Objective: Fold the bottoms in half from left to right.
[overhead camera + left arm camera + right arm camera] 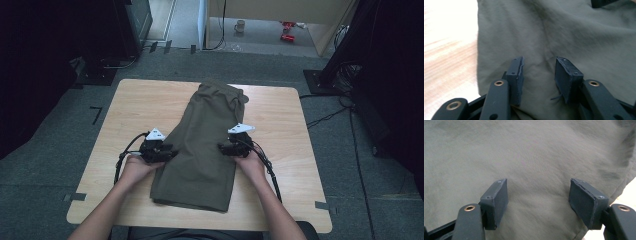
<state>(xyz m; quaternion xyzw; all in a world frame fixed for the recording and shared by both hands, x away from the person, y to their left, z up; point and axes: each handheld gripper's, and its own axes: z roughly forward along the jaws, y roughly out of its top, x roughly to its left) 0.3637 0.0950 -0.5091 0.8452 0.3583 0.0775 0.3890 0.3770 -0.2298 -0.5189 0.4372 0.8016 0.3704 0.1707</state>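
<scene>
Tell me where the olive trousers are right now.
In the high view the trousers lie folded lengthwise along the table's middle, waistband at the far edge, between the left hand-held gripper and the right hand-held gripper.

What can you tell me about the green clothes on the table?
The olive-green garment looks like soft cotton trousers folded lengthwise into one long strip. It lies flat along the middle of the wooden table, waistband at the far end, wider end nearest the person. The left claw and right claw sit open at its two long edges, gripping nothing.

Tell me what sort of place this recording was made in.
Probably a lab or studio set up for recording: a wooden table on grey carpet, black equipment stands with trailing cables, and tape marks on the floor.
</scene>
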